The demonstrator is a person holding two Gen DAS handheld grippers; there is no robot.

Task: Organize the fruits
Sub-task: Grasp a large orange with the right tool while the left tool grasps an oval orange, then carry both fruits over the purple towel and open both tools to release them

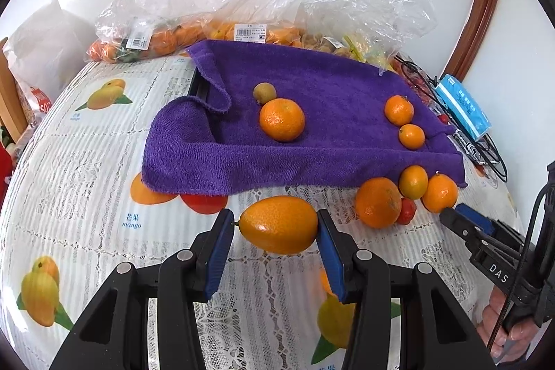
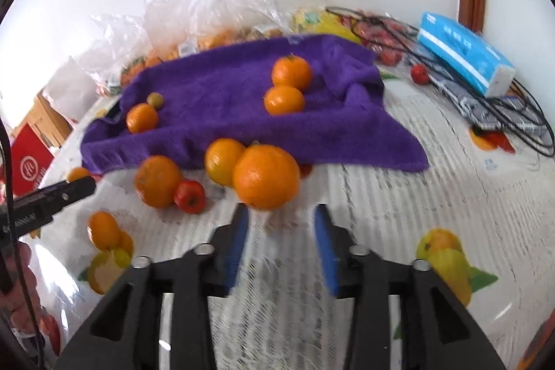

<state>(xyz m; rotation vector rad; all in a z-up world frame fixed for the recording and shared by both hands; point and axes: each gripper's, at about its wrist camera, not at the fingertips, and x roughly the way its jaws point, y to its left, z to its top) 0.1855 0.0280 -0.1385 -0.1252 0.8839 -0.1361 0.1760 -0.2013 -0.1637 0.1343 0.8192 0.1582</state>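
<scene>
My left gripper (image 1: 275,226) is shut on an oval orange fruit (image 1: 278,224), its blue pads pressing on both ends just above the tablecloth. A purple towel (image 1: 329,85) carries a big orange (image 1: 281,119), a small greenish fruit (image 1: 264,92) and two small oranges (image 1: 399,110). At the towel's near edge lies a cluster of three oranges (image 2: 158,181) and a small red fruit (image 2: 189,196). My right gripper (image 2: 281,214) is open with nothing between its pads. Its tips stand just short of the cluster's nearest orange (image 2: 265,175).
Clear plastic bags of fruit (image 1: 166,37) lie behind the towel against the wall. A blue tissue pack (image 2: 464,58), black cables (image 2: 513,113) and loose red fruits sit at the right. A red box (image 2: 27,165) is at the far left. The tablecloth bears printed fruit.
</scene>
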